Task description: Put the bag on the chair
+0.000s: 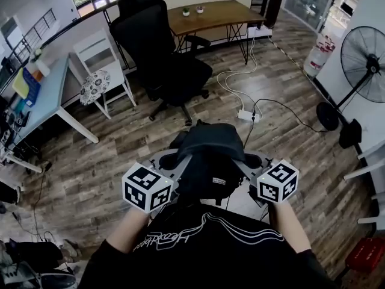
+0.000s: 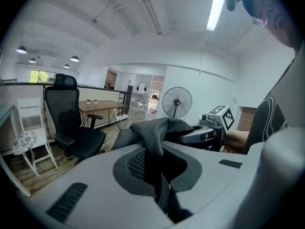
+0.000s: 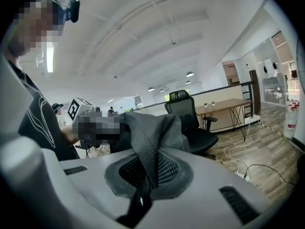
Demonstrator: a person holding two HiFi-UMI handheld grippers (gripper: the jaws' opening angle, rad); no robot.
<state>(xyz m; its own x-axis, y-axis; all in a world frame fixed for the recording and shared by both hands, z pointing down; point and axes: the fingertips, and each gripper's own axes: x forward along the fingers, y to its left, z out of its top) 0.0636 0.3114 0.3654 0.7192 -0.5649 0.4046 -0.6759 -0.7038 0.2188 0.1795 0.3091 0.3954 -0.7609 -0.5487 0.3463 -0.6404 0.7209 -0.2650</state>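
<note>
A black fabric bag (image 1: pixel 207 161) hangs in the air between my two grippers, just in front of my body. My left gripper (image 1: pixel 175 159) is shut on a strap of the bag (image 2: pixel 157 128) at its left side. My right gripper (image 1: pixel 248 161) is shut on the bag's fabric (image 3: pixel 147 132) at its right side. The black office chair (image 1: pixel 162 59) stands ahead and slightly left on the wooden floor, its seat bare. That chair (image 2: pixel 71 128) shows left of the bag in the left gripper view, and the chair (image 3: pixel 190 123) shows beyond it in the right gripper view.
A wooden desk (image 1: pixel 210 14) stands behind the chair. A white chair (image 1: pixel 99 71) and a light table (image 1: pixel 42 101) are at the left. A power strip with cables (image 1: pixel 246 114) lies on the floor ahead. A standing fan (image 1: pixel 367 59) is at the right.
</note>
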